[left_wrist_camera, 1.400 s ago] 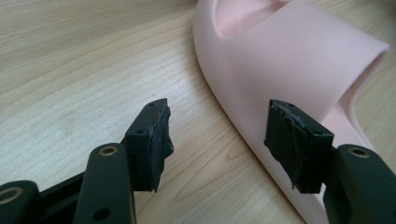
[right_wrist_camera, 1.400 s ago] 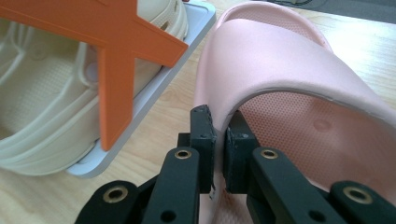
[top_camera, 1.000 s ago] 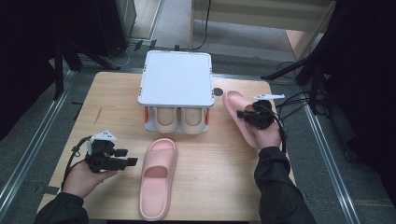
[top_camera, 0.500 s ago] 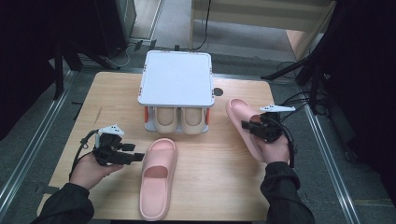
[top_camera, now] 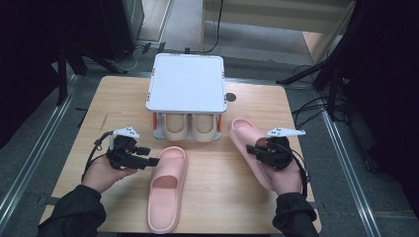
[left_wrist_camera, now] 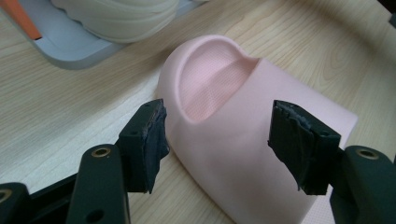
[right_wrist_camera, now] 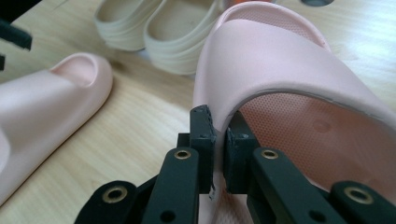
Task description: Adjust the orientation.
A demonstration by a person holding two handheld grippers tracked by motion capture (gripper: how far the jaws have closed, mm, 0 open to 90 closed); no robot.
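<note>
Wood-grain table [top_camera: 123,98] (grey floor around it) bears pink slippers: right hand-held gripper [right_wrist_camera: 219,140] pinches one [right_wrist_camera: 299,93], left hand-held gripper [left_wrist_camera: 224,140] gapes.

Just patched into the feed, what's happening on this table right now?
A person works two pink slippers in front of a rack. The right gripper is shut on the side wall of the right pink slipper. The left gripper is open, jaws either side of the left pink slipper. The rack holds a beige pair.
</note>
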